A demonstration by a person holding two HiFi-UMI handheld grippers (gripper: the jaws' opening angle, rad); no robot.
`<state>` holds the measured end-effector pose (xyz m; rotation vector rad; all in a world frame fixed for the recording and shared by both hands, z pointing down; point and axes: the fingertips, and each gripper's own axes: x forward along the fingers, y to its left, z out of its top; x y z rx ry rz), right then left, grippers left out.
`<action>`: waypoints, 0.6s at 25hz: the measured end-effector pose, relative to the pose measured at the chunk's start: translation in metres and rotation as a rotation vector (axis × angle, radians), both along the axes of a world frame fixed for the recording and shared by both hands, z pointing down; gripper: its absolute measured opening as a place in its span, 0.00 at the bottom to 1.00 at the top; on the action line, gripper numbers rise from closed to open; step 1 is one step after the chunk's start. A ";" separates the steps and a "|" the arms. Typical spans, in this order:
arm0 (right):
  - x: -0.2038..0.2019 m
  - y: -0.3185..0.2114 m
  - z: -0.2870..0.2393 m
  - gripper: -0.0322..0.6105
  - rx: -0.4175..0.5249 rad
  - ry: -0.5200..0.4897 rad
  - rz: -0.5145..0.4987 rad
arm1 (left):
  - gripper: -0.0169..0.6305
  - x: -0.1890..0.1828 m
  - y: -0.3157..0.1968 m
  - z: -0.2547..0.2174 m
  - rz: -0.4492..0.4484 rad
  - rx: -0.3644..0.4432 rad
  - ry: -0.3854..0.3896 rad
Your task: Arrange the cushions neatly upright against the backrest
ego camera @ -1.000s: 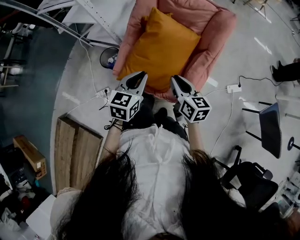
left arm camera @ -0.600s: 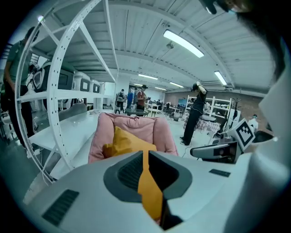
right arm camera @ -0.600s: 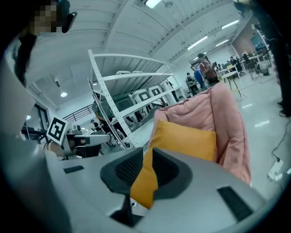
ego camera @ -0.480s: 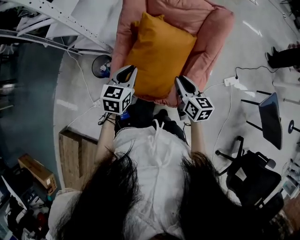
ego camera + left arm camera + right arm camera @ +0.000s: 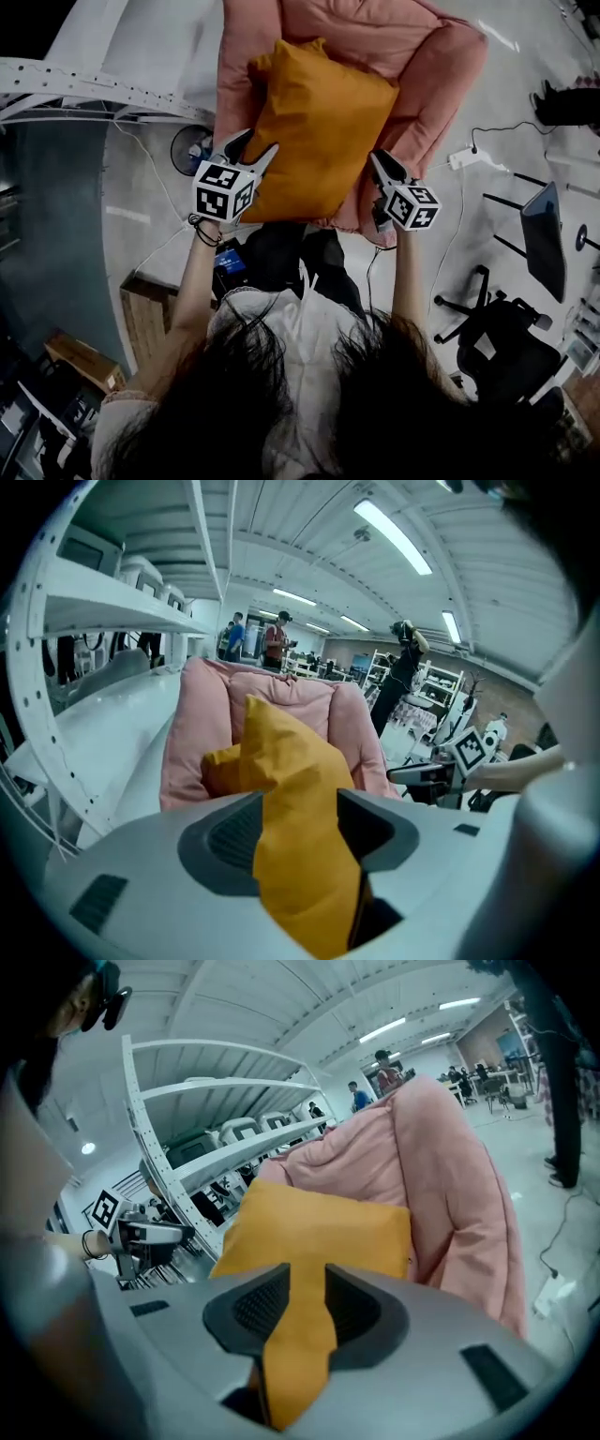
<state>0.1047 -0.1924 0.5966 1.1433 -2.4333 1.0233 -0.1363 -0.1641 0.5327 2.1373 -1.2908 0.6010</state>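
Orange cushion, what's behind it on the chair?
Behind the orange cushion is the pink armchair's backrest, its padded sides showing on both edges. The lower backrest is covered by the cushion, so anything tucked there can't be seen.

Orange cushion [image 5: 319,131], seemingly tilted, against backrest [image 5: 347,21]
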 end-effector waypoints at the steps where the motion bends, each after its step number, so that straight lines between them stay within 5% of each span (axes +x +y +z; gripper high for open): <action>1: 0.002 -0.007 0.011 0.27 -0.026 -0.019 0.002 | 0.43 0.001 -0.005 0.005 0.006 -0.014 0.022; 2: 0.004 -0.014 0.022 0.42 -0.055 -0.044 0.008 | 0.47 0.002 -0.010 0.010 0.011 -0.025 0.038; 3: 0.008 -0.021 0.034 0.46 -0.085 -0.070 0.017 | 0.49 0.002 -0.014 0.014 0.016 -0.036 0.048; 10: 0.035 -0.053 0.113 0.51 -0.259 -0.105 0.029 | 0.51 0.011 -0.023 0.034 0.090 -0.099 0.047; 15: 0.014 -0.064 0.140 0.52 -0.361 -0.264 0.019 | 0.51 0.012 -0.023 0.051 0.113 -0.148 0.063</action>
